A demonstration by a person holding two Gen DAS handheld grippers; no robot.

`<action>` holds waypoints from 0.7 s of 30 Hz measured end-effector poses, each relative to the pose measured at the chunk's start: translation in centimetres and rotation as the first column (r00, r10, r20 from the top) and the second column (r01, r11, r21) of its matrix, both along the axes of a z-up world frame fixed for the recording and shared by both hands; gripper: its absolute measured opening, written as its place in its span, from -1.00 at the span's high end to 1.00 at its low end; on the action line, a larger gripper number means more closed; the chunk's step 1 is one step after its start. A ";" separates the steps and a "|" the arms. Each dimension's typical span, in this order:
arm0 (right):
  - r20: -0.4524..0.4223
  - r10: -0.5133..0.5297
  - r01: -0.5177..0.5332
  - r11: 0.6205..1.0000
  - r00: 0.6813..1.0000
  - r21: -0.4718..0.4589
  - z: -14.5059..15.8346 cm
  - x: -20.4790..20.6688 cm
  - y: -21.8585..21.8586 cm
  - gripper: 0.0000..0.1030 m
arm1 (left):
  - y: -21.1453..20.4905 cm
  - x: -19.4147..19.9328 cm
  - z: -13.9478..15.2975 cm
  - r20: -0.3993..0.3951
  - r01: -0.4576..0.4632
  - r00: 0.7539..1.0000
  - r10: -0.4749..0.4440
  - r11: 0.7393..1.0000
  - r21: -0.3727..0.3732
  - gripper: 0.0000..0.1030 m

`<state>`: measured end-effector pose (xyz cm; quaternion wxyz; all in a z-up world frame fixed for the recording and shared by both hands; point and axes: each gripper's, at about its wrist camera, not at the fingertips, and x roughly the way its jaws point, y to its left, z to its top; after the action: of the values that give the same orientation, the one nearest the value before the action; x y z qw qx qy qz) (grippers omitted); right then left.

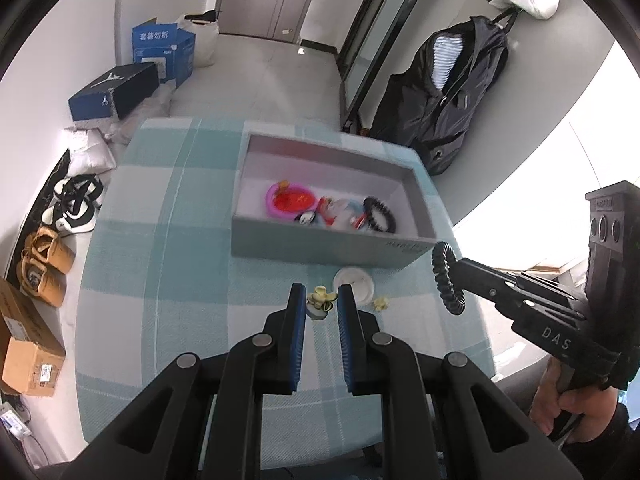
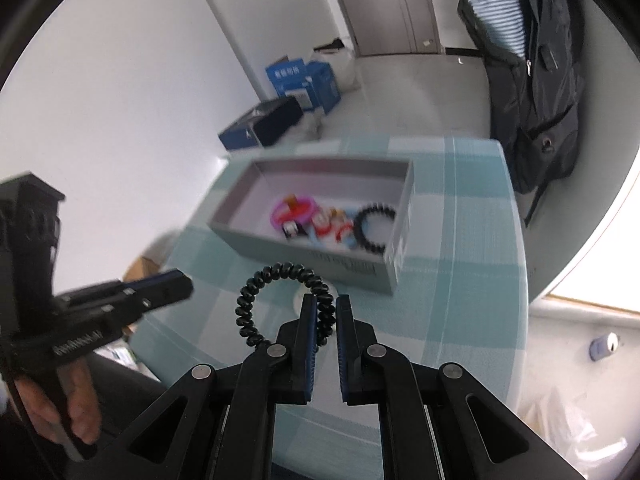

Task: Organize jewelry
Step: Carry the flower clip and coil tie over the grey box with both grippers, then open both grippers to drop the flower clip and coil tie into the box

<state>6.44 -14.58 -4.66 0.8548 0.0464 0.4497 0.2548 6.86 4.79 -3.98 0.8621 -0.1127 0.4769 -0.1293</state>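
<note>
A grey open box [image 1: 320, 250] [image 2: 256, 242] sits on the checked tablecloth and holds a pink ring [image 1: 276, 200], red and blue pieces and a black bead bracelet [image 1: 380, 214] [image 2: 372, 228]. My right gripper [image 2: 326, 306] [image 1: 454, 268] is shut on a black spiral hair tie [image 2: 272, 292] [image 1: 446, 278], held above the table just in front of the box's near right corner. My left gripper [image 1: 322, 298] is open, its fingers either side of a small yellow flower piece [image 1: 320, 300]. A white round disc [image 1: 354, 280] and a second small yellow piece [image 1: 380, 303] lie beside it.
The table [image 1: 160, 240] is covered in a teal and white check cloth. Beyond it on the floor are blue boxes [image 1: 164, 50], shoes [image 1: 72, 204] and cardboard boxes [image 1: 28, 344]. A dark backpack [image 1: 448, 92] hangs at the right wall.
</note>
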 end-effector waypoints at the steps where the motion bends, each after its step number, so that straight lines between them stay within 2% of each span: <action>1: 0.004 0.001 -0.001 1.000 1.000 0.004 0.3 0.2 -0.1 0.84 | -0.1 0.4 0.4 0.004 0.004 1.000 -0.004 1.000 -0.006 0.78; 9: 0.023 0.018 -0.019 0.999 1.000 0.036 3.3 3.2 0.6 0.84 | -0.3 3.3 2.4 0.016 0.023 1.000 -0.023 0.999 -0.028 0.78; 21: 0.015 0.049 -0.049 0.997 0.999 0.051 3.8 8.4 2.0 0.84 | -1.1 8.0 1.9 -0.026 0.064 0.998 -0.065 0.998 -0.009 0.78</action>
<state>14.80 -12.59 -0.88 0.8498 0.0554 0.4383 0.2874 14.86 3.69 -2.06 0.8506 -0.1024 0.4910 -0.1575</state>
